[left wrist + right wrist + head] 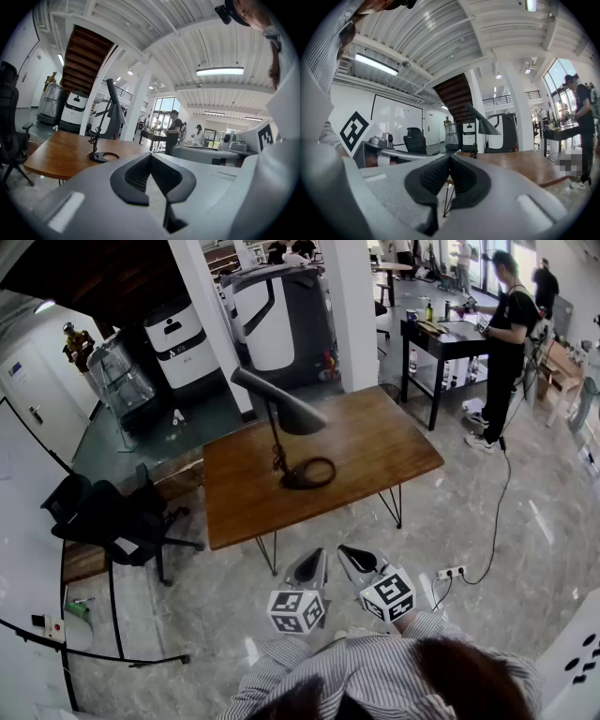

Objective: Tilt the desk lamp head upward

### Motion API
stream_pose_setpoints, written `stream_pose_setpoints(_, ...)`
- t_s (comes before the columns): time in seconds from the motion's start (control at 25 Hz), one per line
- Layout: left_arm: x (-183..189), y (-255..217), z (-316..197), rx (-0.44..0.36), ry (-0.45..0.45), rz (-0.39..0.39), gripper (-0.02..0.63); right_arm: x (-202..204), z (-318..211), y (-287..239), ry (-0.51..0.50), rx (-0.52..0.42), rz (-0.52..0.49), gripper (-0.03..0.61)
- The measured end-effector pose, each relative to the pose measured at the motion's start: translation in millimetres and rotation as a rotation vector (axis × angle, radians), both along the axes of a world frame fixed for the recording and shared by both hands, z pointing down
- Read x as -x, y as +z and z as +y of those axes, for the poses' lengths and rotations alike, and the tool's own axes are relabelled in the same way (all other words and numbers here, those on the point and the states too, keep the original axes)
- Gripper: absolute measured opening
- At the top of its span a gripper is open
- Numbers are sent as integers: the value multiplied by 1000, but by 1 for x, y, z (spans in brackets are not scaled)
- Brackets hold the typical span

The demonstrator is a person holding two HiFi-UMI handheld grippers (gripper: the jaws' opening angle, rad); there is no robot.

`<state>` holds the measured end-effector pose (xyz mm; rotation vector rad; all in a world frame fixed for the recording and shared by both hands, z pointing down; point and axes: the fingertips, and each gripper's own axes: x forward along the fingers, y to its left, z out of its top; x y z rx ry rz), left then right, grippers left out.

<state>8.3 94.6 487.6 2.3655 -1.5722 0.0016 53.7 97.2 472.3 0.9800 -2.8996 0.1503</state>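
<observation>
A dark desk lamp stands on the wooden table. Its cone head slopes down to the right on a thin stem, above a ring base. Both grippers hang in front of the table's near edge, well short of the lamp. My left gripper is shut with nothing in it. My right gripper sits beside it, also shut and empty. From the left gripper the lamp head and lamp base appear far off at left. From the right gripper the lamp head lies ahead.
A black office chair stands left of the table. A person stands at a black bench at the back right. White pillars and grey machines stand behind the table. A power strip with cable lies on the floor at right.
</observation>
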Motion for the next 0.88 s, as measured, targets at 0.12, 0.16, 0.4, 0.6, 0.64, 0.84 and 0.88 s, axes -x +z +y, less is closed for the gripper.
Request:
stream_pose_setpoints(0.12, -3, -2, 4, -3, 0, -1, 6, -2, 4, -1, 6, -10, 18, 0)
stream_pose_setpoints(0.16, -2, -2, 4, -6, -3, -2, 6, -2, 4, -1, 7, -15, 23, 0)
stream_pose_setpoints(0.4, 8, -4, -1, -13, -35, -3, 6, 1, -2, -2, 3, -27, 36, 0)
stream_pose_setpoints(0.6, 10, -1, -3, -3, -59, 0, 6, -1, -6, 1, -1, -20, 35, 0)
stream_pose_setpoints(0.64, 9, 0, -4, -3, -58, 4, 6, -3, -7, 0, -6, -22, 25, 0)
stream_pose_setpoints(0.84, 2, -3, -21, -18, 1, 39, 6, -4, -15, -16, -63, -141, 26, 0)
stream_pose_setpoints(0.88, 3, -4, -24, -21, -5, 31, 6, -6, -19, -20, -59, -177, 43, 0)
